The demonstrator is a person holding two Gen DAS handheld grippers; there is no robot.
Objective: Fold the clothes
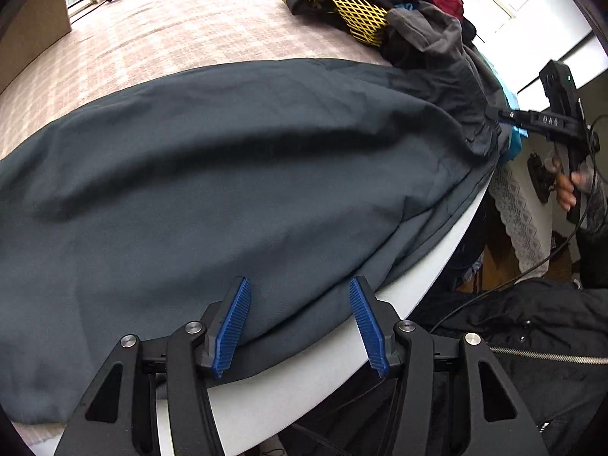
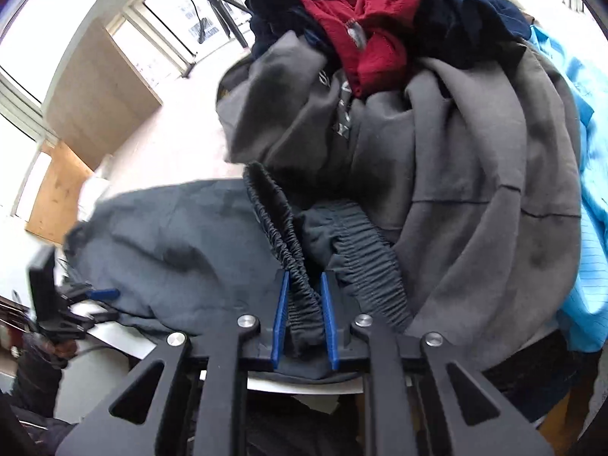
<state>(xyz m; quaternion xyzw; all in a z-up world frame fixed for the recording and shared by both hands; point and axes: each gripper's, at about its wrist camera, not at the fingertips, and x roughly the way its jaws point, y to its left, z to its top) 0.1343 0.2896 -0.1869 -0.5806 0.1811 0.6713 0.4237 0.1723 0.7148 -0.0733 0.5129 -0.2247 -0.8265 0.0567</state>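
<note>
A dark slate-grey pair of pants [image 1: 212, 174] lies spread flat on the table and reaches its near edge. My left gripper [image 1: 300, 285] is open, with its blue pads on either side of the pants' near edge and nothing between them. My right gripper [image 2: 304, 279] is shut on the gathered elastic waistband [image 2: 300, 296] of the same pants [image 2: 171, 243]. It also shows in the left wrist view [image 1: 505, 116] at the far right end of the garment.
A pile of unfolded clothes [image 1: 380, 11] sits at the table's far right: a grey hoodie [image 2: 475, 174], a red garment [image 2: 364, 34], navy pieces and a light blue one [image 2: 585, 205]. The white table edge [image 1: 418, 277] curves along the pants. The pink checked tablecloth [image 1: 171, 30] lies beyond.
</note>
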